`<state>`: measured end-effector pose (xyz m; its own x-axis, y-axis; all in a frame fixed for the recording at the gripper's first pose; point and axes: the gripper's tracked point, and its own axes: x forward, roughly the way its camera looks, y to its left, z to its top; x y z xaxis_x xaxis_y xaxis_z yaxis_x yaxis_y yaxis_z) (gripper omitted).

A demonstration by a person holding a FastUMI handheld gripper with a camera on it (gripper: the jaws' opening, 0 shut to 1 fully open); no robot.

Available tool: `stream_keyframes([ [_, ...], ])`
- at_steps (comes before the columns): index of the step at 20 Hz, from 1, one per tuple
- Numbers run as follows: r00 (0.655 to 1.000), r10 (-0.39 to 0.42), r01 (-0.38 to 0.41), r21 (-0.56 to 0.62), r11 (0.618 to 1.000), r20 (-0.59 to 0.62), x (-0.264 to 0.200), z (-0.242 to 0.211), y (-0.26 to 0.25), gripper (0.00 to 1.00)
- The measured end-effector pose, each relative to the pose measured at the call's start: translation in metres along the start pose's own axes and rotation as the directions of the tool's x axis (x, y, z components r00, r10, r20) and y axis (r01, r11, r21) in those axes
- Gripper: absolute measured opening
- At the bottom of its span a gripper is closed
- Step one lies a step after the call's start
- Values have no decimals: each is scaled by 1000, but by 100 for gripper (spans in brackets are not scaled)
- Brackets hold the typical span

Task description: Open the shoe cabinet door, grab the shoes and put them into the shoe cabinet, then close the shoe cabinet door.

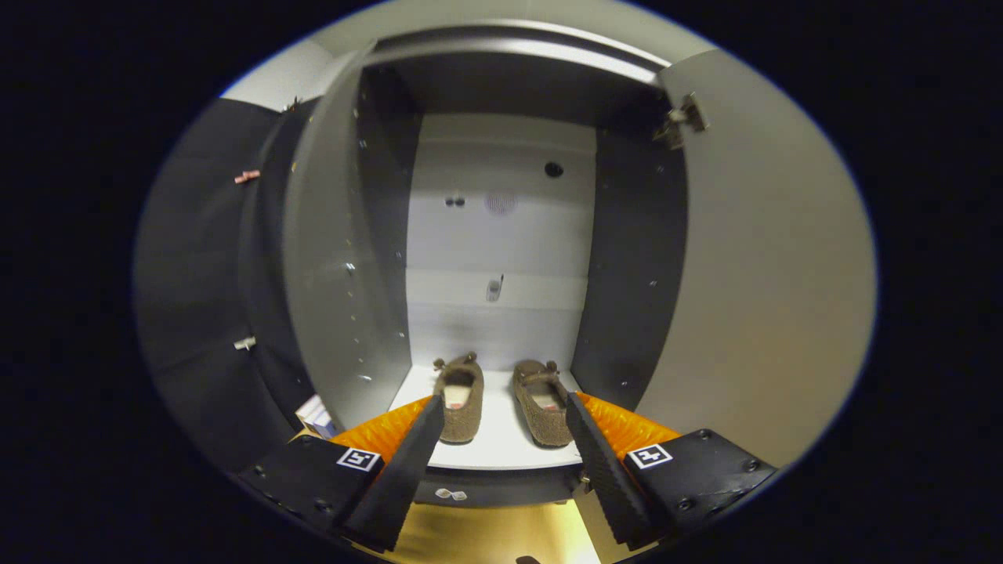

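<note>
Shoes, brown fuzzy slippers (501,398), sit side by side on the white shelf floor (501,442) just beyond your gripper (501,423), whose fingers are spread apart and hold nothing. Around them stands the grey shoe cabinet (627,258), its right door (752,274) swung wide open.

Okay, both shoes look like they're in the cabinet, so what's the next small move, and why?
Probably back the gripper out and swing toward the open door on the right. Both brown shoes sit side by side on the cabinet floor, the fingers are spread apart and hold nothing, so only the closing seems left.
</note>
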<state>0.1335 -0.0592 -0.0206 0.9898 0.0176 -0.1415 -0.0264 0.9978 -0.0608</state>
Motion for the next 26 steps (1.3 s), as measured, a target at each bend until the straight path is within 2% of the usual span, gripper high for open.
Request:
stream_keyframes([
  [3, 993, -1, -2, 25, 1000, 121, -52, 23, -12, 98],
  [7, 991, -12, -3, 113, 994, 133, -125, 22, -43, 98],
  [11, 988, -75, 58, 125, 990, 134, -181, 15, -97, 98],
  [15, 973, -180, 163, 121, 979, 143, -240, 10, -164, 98],
  [16, 972, -178, 161, 121, 980, 150, -255, 12, -176, 98],
  [17, 967, -193, 177, 110, 978, 164, -265, 12, -187, 98],
  [18, 950, -262, 247, 106, 963, 170, -276, 11, -212, 98],
  [21, 949, -253, 231, 130, 964, 188, -287, 9, -237, 98],
  [26, 956, -250, 226, 159, 961, 152, -285, -7, -283, 98],
])
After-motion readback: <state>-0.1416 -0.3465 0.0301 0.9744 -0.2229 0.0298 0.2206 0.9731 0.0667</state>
